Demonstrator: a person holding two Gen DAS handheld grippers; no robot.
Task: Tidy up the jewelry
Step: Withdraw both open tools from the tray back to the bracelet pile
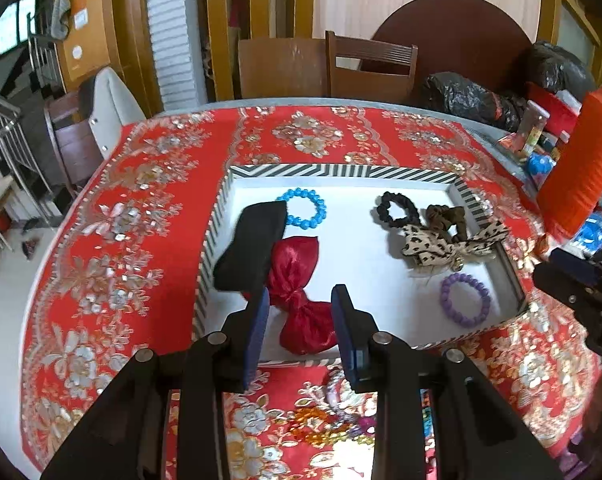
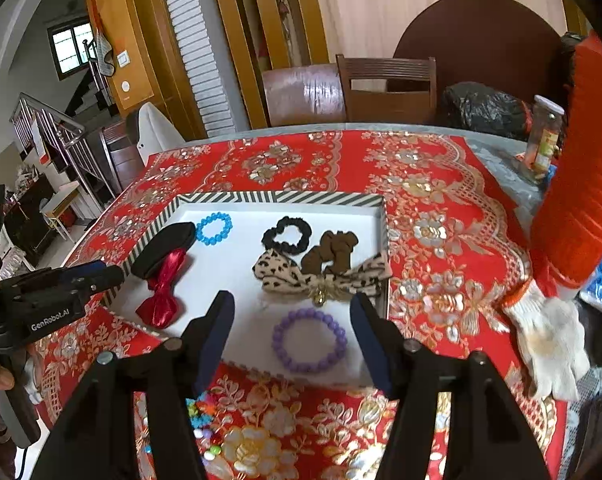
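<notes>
You have a striped-rim tray (image 2: 285, 197) with a white floor – inside lie a blue bead bracelet (image 2: 214, 228), black clip (image 2: 165, 249), red satin bow (image 2: 163, 294), black scrunchie (image 2: 285, 237), brown scrunchie (image 2: 329, 257), leopard bow (image 2: 321, 276) – and a purple bead bracelet (image 2: 309, 340) nearest you

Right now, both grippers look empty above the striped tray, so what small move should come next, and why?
Probably lower the right gripper toward the loose colourful beads on the red cloth in front of the striped tray. Its jaws stand open and empty, and those pieces lie outside the tray, while the purple bracelet already rests inside.
</notes>
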